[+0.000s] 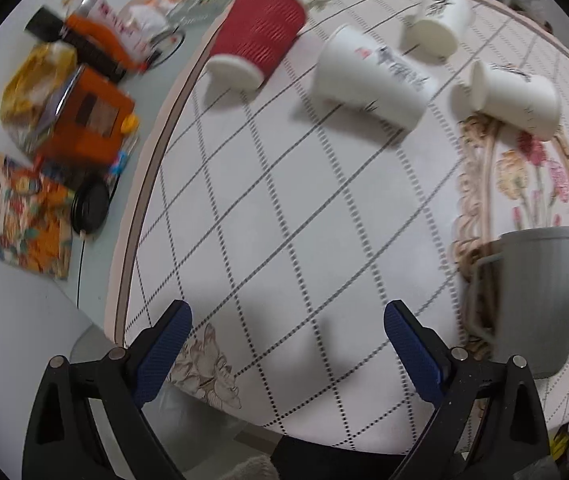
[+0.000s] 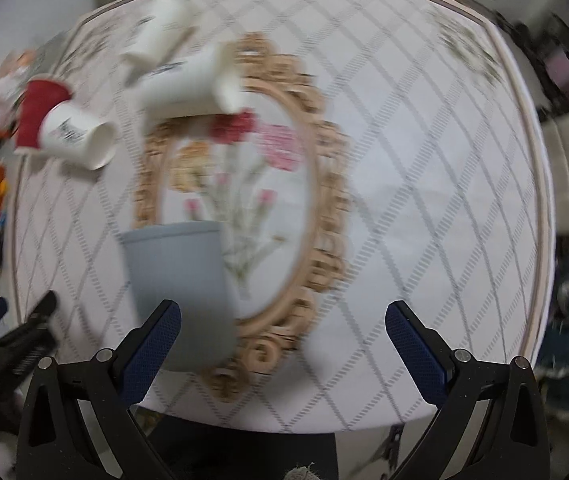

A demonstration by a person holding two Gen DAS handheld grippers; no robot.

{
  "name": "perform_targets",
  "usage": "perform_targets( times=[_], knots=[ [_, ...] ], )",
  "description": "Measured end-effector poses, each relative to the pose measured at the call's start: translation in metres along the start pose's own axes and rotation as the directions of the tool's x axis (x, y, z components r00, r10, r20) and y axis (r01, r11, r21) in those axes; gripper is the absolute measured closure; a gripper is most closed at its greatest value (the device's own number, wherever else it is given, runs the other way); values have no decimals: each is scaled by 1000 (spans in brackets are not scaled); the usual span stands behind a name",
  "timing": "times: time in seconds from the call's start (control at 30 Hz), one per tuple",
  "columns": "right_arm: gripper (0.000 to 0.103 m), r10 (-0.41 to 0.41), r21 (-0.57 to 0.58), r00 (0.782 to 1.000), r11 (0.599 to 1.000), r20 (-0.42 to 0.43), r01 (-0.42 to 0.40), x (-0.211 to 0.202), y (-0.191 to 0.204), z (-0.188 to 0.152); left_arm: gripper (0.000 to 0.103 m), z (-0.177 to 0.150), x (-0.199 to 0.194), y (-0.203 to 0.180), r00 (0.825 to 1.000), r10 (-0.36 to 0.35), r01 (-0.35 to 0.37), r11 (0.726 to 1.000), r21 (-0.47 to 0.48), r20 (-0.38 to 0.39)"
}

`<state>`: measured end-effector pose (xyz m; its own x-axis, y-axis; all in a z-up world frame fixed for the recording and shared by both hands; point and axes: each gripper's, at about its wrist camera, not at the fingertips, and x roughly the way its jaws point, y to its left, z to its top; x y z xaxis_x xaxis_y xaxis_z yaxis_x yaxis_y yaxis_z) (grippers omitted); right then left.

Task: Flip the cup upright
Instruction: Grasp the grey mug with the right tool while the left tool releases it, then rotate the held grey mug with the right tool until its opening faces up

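Observation:
A grey mug [image 1: 536, 300] stands upside down on the patterned mat [image 1: 284, 208], its handle to the left. It also shows in the right wrist view [image 2: 180, 292], just ahead of my right gripper's left finger. A red ribbed cup [image 1: 258, 36] and three white paper cups [image 1: 372, 76] [image 1: 440, 20] [image 1: 512, 96] lie on their sides farther back. My left gripper [image 1: 288, 332] is open and empty, left of the mug. My right gripper [image 2: 284, 332] is open and empty above the mat's front edge.
The mat has a floral oval [image 2: 240, 200] at its centre. Orange packets, a booklet and a black disc [image 1: 88, 208] lie on the table left of the mat. The left gripper [image 2: 16, 332] shows at the lower left of the right wrist view.

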<state>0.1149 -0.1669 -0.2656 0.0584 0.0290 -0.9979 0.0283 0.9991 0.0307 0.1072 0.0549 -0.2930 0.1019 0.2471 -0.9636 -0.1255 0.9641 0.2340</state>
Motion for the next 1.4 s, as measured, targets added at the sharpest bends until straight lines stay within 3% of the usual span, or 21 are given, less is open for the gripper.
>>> perform_targets(
  times=[0.2, 0.37, 0.57, 0.77, 1.1, 1.3, 1.4],
  knots=[
    [3, -4, -108, 1000, 994, -20, 1, 15, 50, 7, 2, -3, 15, 16, 1000, -24, 23, 998, -50, -11],
    [9, -12, -133, 996, 991, -89, 0, 39, 70, 12, 0, -3, 25, 25, 999, -48, 46, 997, -65, -25],
    [19, -38, -135, 987, 991, -158, 17, 64, 77, 15, 0, -6, 37, 33, 994, -90, 85, 993, -85, -60],
    [19, -45, -118, 985, 993, -168, 25, 75, 74, 16, 0, -6, 43, 32, 992, -103, 97, 993, -73, -77],
    [19, 45, -26, 992, 998, -121, -48, 68, 35, 11, 0, -4, 35, 22, 991, -113, 111, 993, -30, -74],
    [19, 92, 45, 996, 995, -15, -91, 43, 7, 5, 0, 1, 30, 12, 987, -132, 132, 991, 0, -95],
    [19, 103, 84, 992, 990, 76, -110, 21, -9, 5, 0, 5, 30, 9, 985, -140, 143, 990, 14, -102]
  ],
)
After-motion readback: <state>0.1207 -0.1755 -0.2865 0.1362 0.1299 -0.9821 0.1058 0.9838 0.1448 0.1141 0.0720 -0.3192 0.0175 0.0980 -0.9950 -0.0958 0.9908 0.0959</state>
